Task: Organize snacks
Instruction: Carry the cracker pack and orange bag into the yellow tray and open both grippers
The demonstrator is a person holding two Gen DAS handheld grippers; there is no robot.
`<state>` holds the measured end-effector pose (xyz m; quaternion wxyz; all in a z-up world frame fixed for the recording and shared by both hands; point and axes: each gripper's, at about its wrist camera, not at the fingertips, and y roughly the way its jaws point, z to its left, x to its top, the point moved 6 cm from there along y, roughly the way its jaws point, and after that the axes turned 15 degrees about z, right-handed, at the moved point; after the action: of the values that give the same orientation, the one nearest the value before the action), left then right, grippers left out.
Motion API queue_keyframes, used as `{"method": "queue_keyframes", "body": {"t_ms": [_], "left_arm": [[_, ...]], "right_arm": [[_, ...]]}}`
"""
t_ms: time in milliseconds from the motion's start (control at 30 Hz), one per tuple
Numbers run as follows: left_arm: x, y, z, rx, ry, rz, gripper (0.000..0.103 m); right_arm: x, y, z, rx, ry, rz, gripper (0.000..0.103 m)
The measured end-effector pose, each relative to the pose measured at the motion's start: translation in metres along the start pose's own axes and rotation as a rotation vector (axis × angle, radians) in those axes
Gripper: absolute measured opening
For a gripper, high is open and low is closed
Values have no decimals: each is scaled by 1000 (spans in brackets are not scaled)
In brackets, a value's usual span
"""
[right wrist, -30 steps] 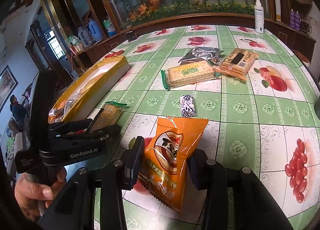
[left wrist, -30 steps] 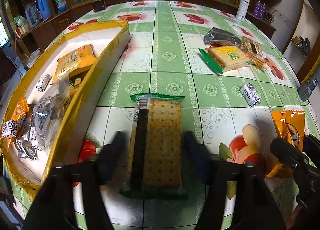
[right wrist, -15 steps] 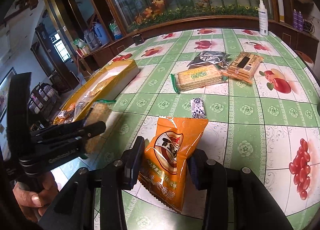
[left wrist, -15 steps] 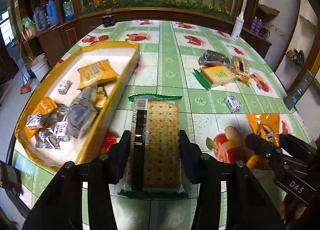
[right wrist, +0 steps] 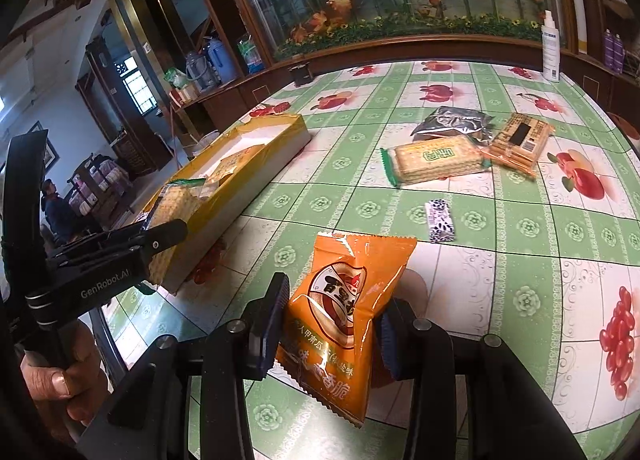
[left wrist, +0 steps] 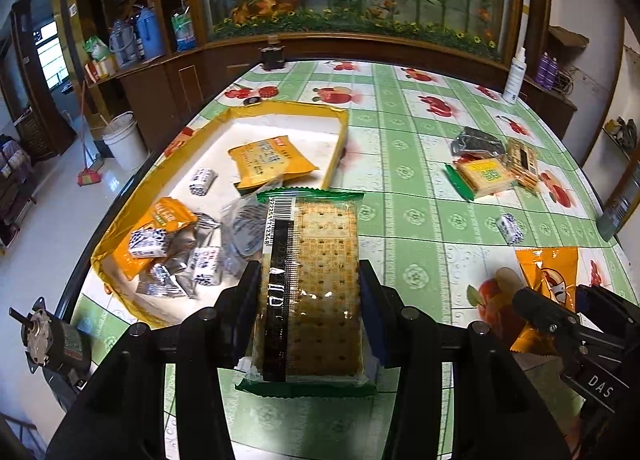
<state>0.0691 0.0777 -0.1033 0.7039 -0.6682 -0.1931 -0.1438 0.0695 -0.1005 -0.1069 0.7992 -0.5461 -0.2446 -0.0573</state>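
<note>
My left gripper [left wrist: 308,312] is shut on a green-edged cracker pack [left wrist: 316,284] and holds it in the air beside the near right wall of the yellow box [left wrist: 336,140]. The box holds several snack packets [left wrist: 268,164]. My right gripper [right wrist: 332,332] is shut on an orange snack bag [right wrist: 344,312] and holds it above the table. The left gripper with the cracker pack [right wrist: 176,208] shows at the left of the right wrist view, over the box [right wrist: 256,168]. The right gripper shows at the right of the left wrist view [left wrist: 560,320].
On the green fruit-patterned tablecloth [right wrist: 500,260] lie a second cracker pack [right wrist: 436,158], a silver bag [right wrist: 452,120], a biscuit-stick pack [right wrist: 520,140] and a small black-and-white candy [right wrist: 440,220]. A white spray bottle [right wrist: 551,48] stands at the far edge. A small motor [left wrist: 52,336] sits at the near left.
My left gripper has shut on the cracker pack, lifted it off the table and carried it left toward the box. My right gripper has raised the orange bag a little.
</note>
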Motion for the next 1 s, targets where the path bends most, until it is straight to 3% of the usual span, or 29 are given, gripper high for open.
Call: {"method": "queue_keyframes", "body": {"t_ms": [1000], "left_arm": [[5, 15, 100, 11, -199, 25, 45]], "right_arm": [[82, 58, 109, 103, -196, 30, 42]]}}
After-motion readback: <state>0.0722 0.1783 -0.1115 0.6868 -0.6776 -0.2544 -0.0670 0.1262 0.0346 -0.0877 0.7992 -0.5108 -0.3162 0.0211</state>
